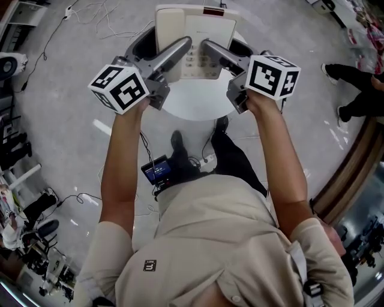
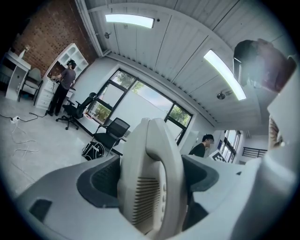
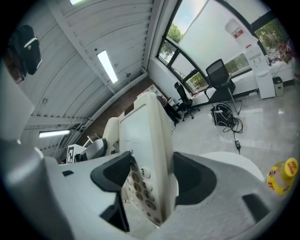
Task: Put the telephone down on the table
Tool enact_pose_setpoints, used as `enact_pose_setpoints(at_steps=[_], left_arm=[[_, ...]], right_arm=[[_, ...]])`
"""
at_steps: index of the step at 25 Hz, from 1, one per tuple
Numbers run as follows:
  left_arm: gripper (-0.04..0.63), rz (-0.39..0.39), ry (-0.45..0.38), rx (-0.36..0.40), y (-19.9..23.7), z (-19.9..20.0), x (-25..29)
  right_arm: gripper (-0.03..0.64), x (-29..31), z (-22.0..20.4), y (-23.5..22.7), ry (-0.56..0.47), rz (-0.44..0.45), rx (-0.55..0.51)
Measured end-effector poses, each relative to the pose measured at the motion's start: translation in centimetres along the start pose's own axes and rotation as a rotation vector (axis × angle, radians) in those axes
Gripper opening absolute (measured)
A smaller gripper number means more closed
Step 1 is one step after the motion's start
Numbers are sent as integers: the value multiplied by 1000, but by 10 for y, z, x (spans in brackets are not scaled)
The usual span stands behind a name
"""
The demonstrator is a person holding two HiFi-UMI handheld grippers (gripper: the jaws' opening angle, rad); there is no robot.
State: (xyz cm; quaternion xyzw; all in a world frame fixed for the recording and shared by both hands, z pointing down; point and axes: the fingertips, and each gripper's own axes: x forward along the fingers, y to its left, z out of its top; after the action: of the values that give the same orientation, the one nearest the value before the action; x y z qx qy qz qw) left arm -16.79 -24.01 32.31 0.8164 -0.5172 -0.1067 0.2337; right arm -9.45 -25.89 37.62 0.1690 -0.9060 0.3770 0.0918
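the left tool (image 2: pixel 152 180) and the right tool (image 3: pixel 150 180) each pinch one side of the telephone (image 1: pixel 195 33), holding it over the round table (image 1: pixel 198 99), so putting it down looks not yet done.

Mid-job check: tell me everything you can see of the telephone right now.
The telephone is a cream plastic desk set. Its handset is seated on the left, with round keypad buttons in the middle, a dark strip at the far edge and ribbed slats on one side. The left gripper clamps its handset side and the right gripper its keypad side. It is above the round white table; whether it touches the tabletop cannot be told.
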Motion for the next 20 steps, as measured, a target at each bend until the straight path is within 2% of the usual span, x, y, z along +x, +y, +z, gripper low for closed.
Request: enact_pose_setpoints(at_steps=[8,20], left_arm=[[391,31,59,-79,46,-49,13],[391,71,129,-179,110,-102,37]], right_arm=[[276,29,-35,-46,48,-27,51],[276,68,-72,-106,78,-71,166]])
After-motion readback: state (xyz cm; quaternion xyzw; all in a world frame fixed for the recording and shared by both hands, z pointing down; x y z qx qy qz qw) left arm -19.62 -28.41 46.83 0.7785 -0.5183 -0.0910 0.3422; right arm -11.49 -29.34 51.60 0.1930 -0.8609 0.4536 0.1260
